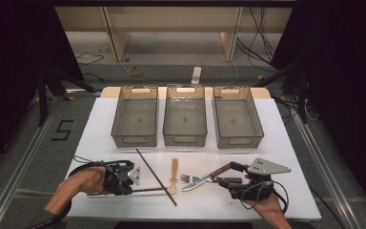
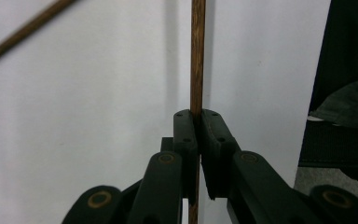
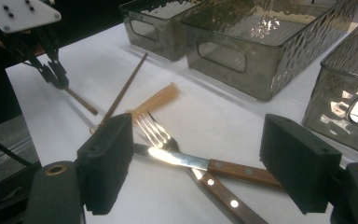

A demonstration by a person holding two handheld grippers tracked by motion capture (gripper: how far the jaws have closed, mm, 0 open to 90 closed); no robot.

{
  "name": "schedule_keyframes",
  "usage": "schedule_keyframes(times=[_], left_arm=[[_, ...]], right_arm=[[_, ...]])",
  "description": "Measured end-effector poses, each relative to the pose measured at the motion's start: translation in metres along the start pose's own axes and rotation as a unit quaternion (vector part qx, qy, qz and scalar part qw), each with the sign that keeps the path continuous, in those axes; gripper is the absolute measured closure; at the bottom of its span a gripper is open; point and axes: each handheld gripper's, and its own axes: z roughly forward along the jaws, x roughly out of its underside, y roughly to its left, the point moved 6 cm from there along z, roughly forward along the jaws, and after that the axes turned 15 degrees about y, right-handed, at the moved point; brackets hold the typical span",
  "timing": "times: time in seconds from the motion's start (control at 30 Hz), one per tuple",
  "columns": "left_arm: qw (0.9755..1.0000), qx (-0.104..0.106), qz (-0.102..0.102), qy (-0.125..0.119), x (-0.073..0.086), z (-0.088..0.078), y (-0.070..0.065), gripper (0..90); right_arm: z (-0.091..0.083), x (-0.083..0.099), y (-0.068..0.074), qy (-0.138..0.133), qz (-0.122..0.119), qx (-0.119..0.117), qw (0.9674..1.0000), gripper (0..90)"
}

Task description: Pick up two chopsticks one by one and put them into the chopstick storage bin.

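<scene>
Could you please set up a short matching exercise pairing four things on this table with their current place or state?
Things:
1. left tool
2. right tool
3. wooden spoon
4. three clear bins

States:
A. in a row at the far side of the white table
B. open around the wood-handled fork and knife
C. lying between chopstick and fork
D. shut on a chopstick

Pairs: 1-D, 2-B, 3-C, 4-A

My table [image 1: 124,200] is evenly lit against dark surroundings; glare flashes off my knife [image 3: 177,158] and bins [image 3: 261,51], near jaws blurred.
</scene>
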Motion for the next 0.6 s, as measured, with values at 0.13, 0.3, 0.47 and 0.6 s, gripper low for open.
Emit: schedule_keyframes(times=[0.13,0.3,0.47,0.6], left_arm=[[0.9987,-0.013,-0.026,-0.042,-0.004,-0.016,0.007,84.5],[0.9872,-0.047,-0.090,-0.123,-0.016,-0.034,0.020,84.5],[0.9613,-0.072,-0.178,-0.197,-0.023,-0.053,0.043,84.4],[0.9420,-0.074,-0.233,-0.230,-0.023,-0.067,0.060,84.4]], right_arm=[[0.000,0.000,0.000,0.002,0.001,0.001,1.0000,26.7],[0.000,0.000,0.000,0.000,0.000,0.000,1.0000,26.6],[-0.001,0.000,0.000,-0.004,0.000,0.001,1.0000,26.4],[-0.002,-0.001,0.000,-0.006,0.001,0.001,1.0000,26.3]])
